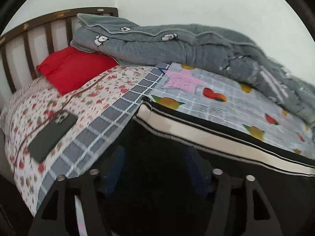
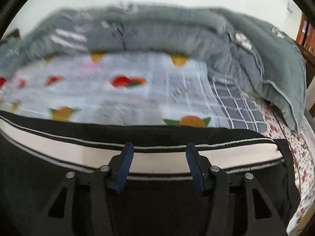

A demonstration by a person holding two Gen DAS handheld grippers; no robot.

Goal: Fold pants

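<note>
Black pants with a cream side stripe (image 1: 196, 135) lie on the bed along its near edge. They also show in the right wrist view (image 2: 161, 161). My left gripper (image 1: 155, 157) hovers over the dark cloth at one end of the pants; its blue fingers (image 1: 118, 165) stand apart, in shadow, holding nothing. My right gripper (image 2: 159, 157) is open over the cream stripe, blue fingers (image 2: 126, 163) wide apart and empty. The right wrist view is blurred.
A fruit-print sheet (image 1: 216, 102) covers the bed, over a checked one (image 1: 110, 125) and a floral one (image 1: 39, 106). A dark phone (image 1: 52, 135) lies on the floral sheet. A red pillow (image 1: 74, 68) and a grey quilt (image 1: 177, 45) lie at the back by the headboard (image 1: 29, 37).
</note>
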